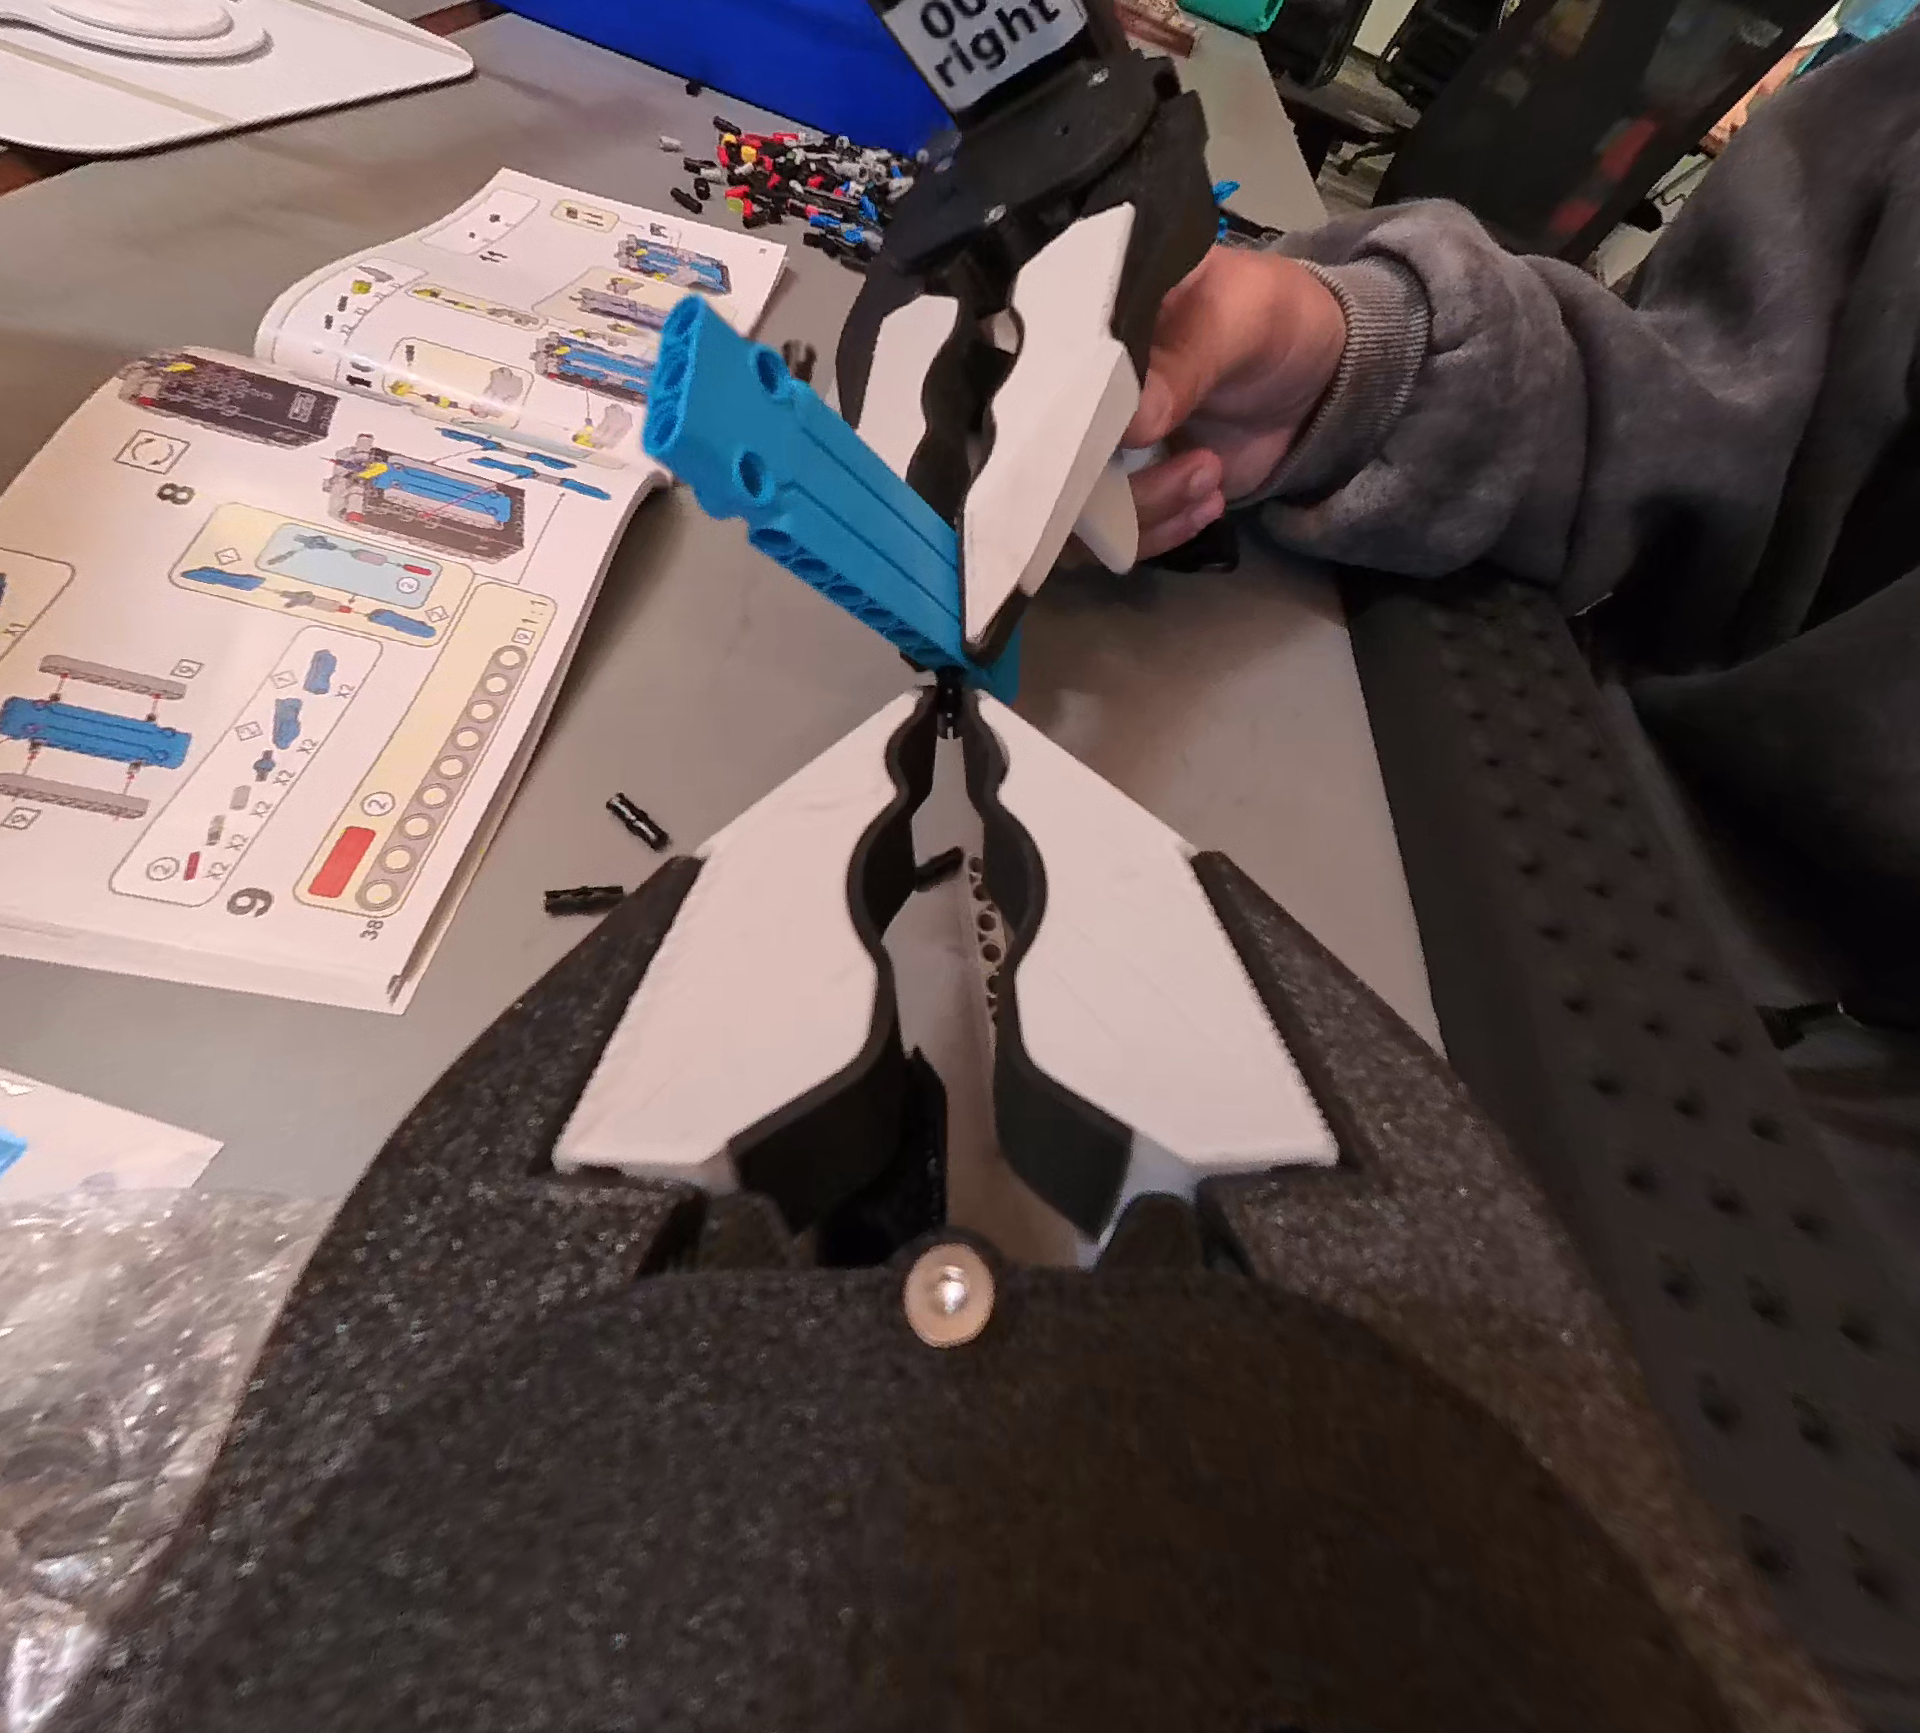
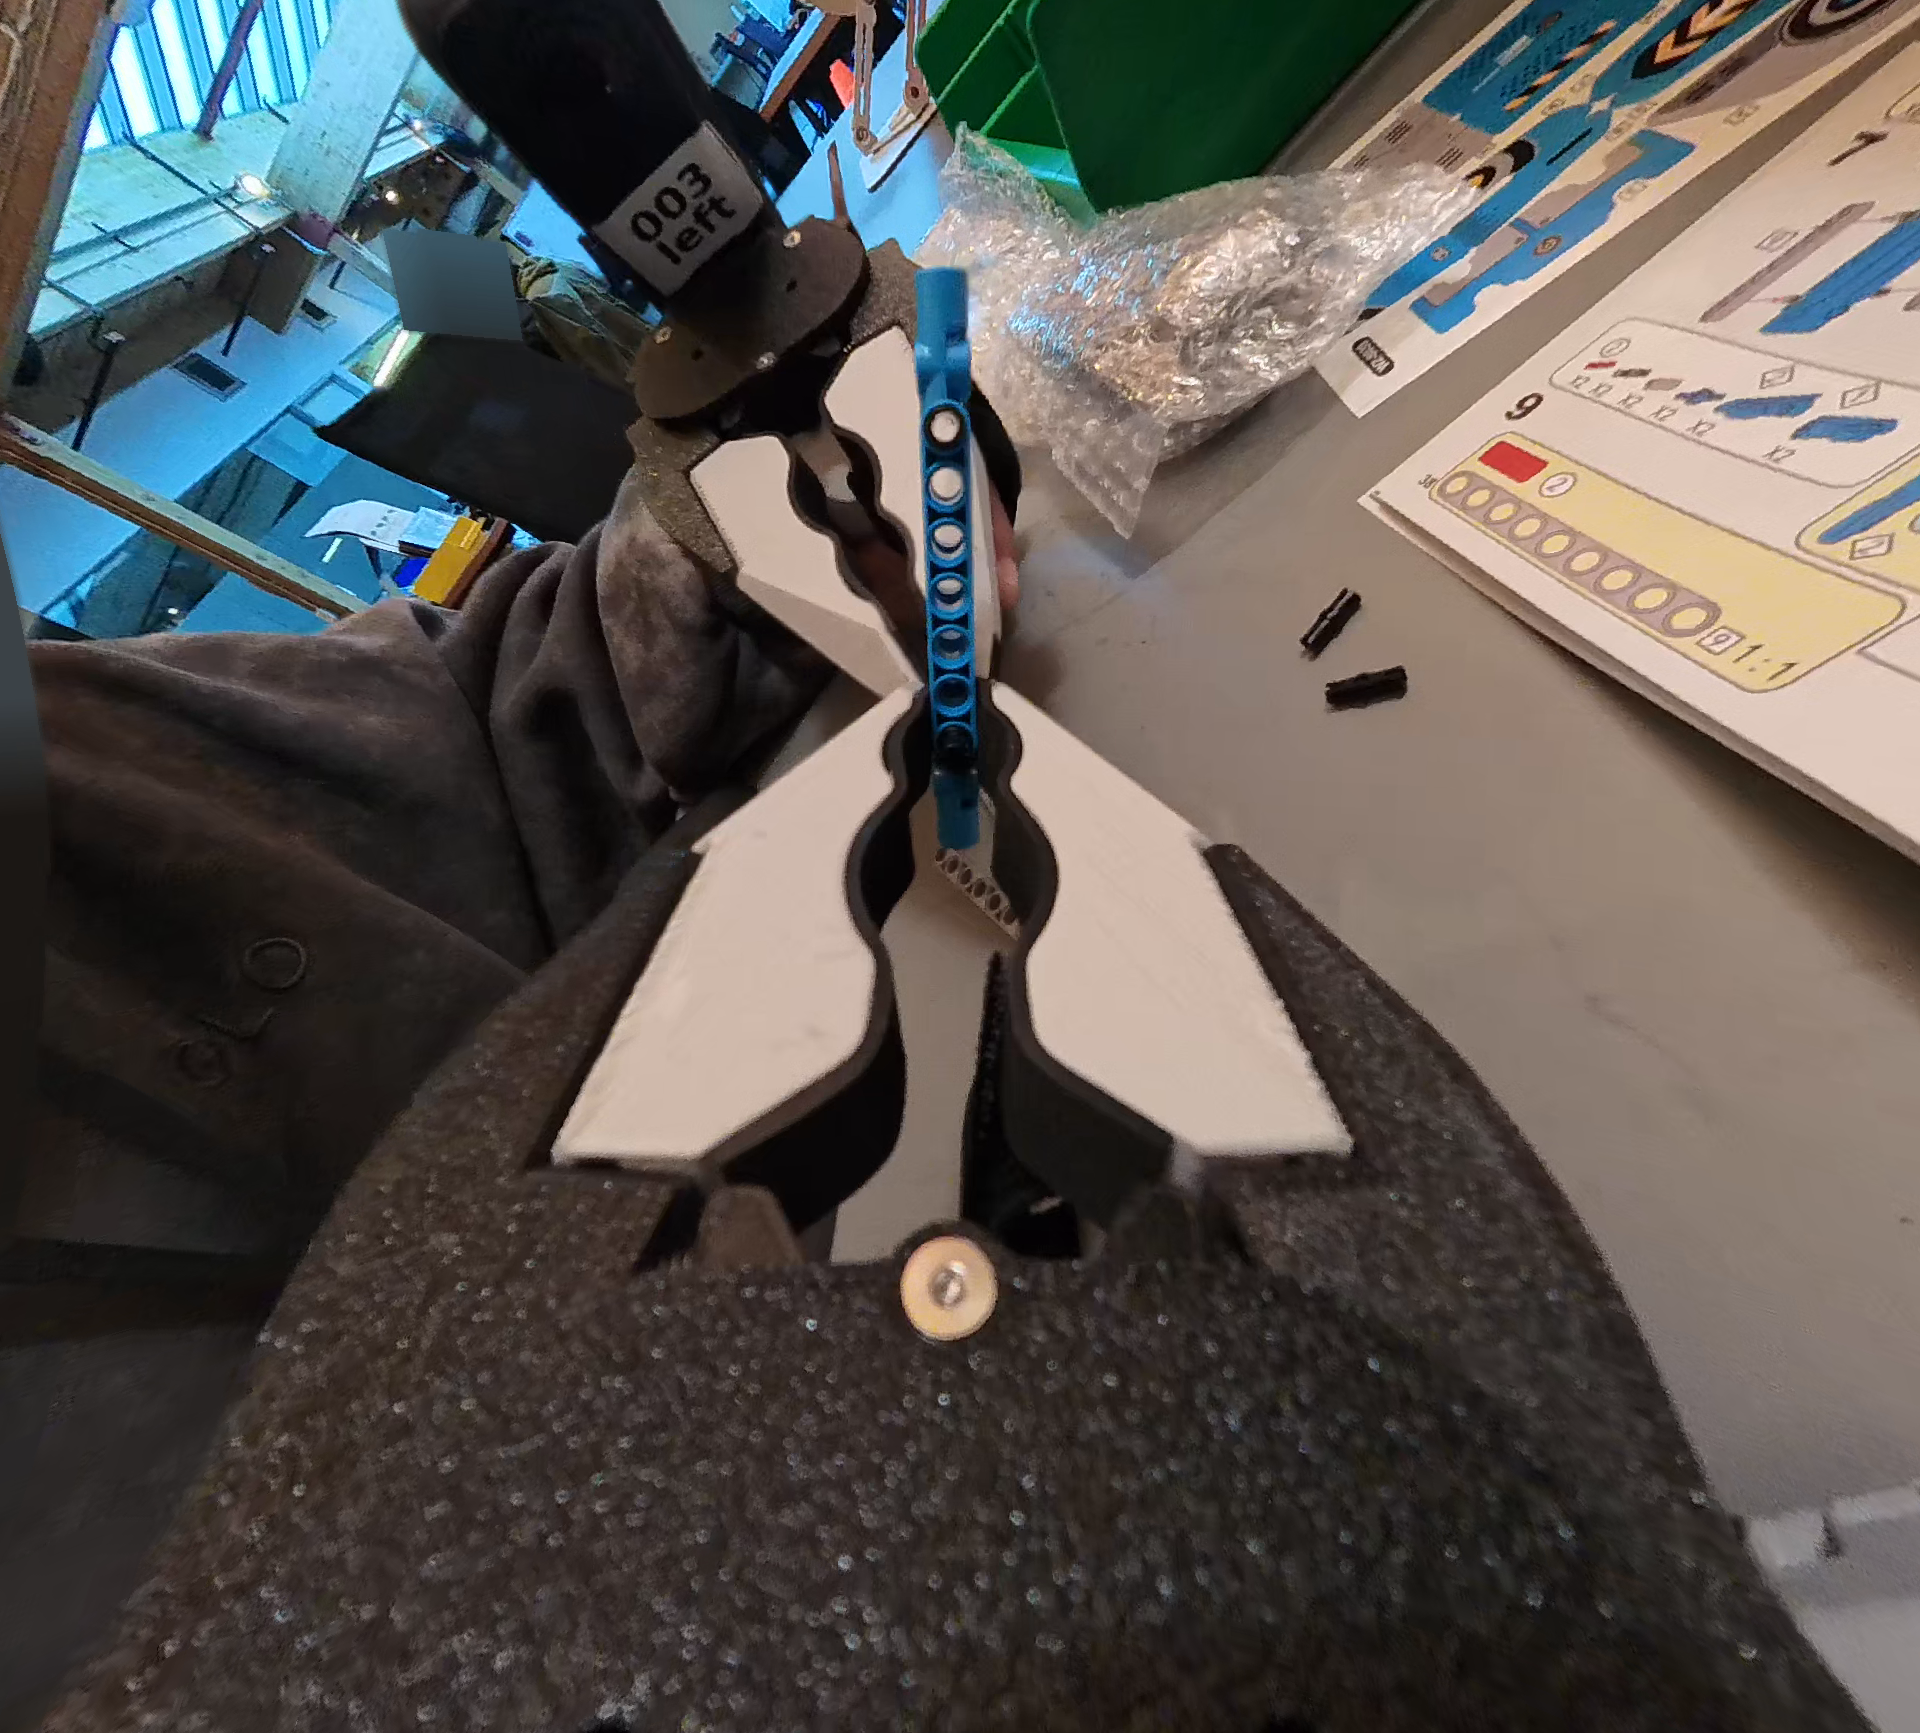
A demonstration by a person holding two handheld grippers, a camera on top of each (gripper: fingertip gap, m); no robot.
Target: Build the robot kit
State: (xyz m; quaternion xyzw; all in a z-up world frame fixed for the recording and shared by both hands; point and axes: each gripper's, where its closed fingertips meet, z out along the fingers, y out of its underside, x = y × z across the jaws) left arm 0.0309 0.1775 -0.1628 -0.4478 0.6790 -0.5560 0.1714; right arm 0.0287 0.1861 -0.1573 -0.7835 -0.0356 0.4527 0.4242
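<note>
Right gripper (image 2: 951, 727) is clamped on the blue beam (image 2: 948, 561). Left gripper (image 1: 948, 707) pinches a black pin (image 1: 948, 704), its tip touching the beam's end and not visibly seated. Two spare pins (image 1: 634, 821) lie beside the open manual (image 1: 312, 644).

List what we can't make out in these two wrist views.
- Left wrist view: whether the black pin in the left gripper sits in a hole of the blue beam; the fingertips cover the contact.
- Right wrist view: the left gripper's tips, hidden behind the beam that the right gripper holds.
- Left wrist view: parts pile, pieces too small to sort.
- Right wrist view: bubble-wrap bag contents, hidden by crumpled plastic.
</note>
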